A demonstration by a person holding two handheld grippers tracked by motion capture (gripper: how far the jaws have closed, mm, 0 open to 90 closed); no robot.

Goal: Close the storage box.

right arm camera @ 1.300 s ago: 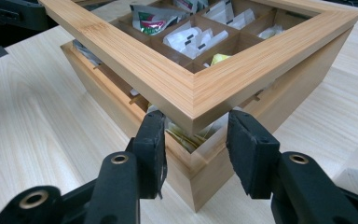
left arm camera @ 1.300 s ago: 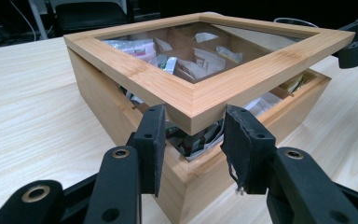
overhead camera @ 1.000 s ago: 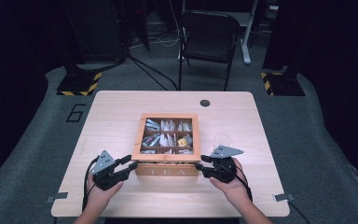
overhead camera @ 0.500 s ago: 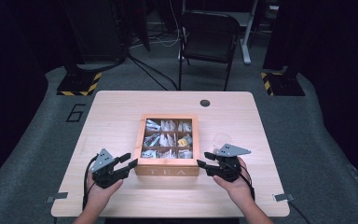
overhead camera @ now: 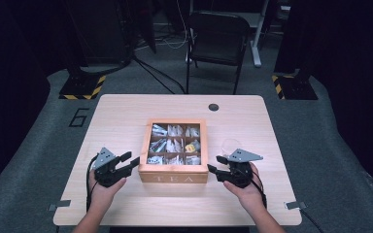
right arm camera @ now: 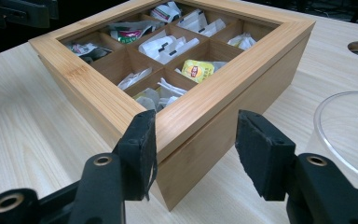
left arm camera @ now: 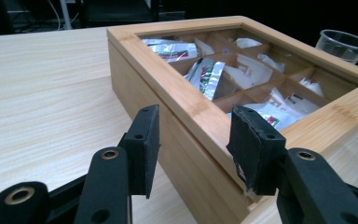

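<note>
A wooden tea box (overhead camera: 175,178) with a windowed lid, marked TEA on its front, stands mid-table; its compartments hold several tea sachets, one of them yellow (right arm camera: 198,70). My left gripper (overhead camera: 130,162) is at the box's front left corner. In the left gripper view the gripper (left arm camera: 196,126) is open astride that corner of the box (left arm camera: 135,51), pads clear of the wood. My right gripper (overhead camera: 214,166) is at the front right corner, likewise open (right arm camera: 196,135) around the box (right arm camera: 242,60). Both pairs of jaws have just been opening.
A clear plastic cup (overhead camera: 230,144) stands just right of the box, close to my right gripper (right arm camera: 349,130). The pale wooden table (overhead camera: 116,116) has a round hole (overhead camera: 213,107) near its far edge. A dark chair (overhead camera: 218,39) stands behind the table.
Both grippers' jaws have spread wider at the box's front corners. The hands have stayed about where they were, and the box has not moved.
</note>
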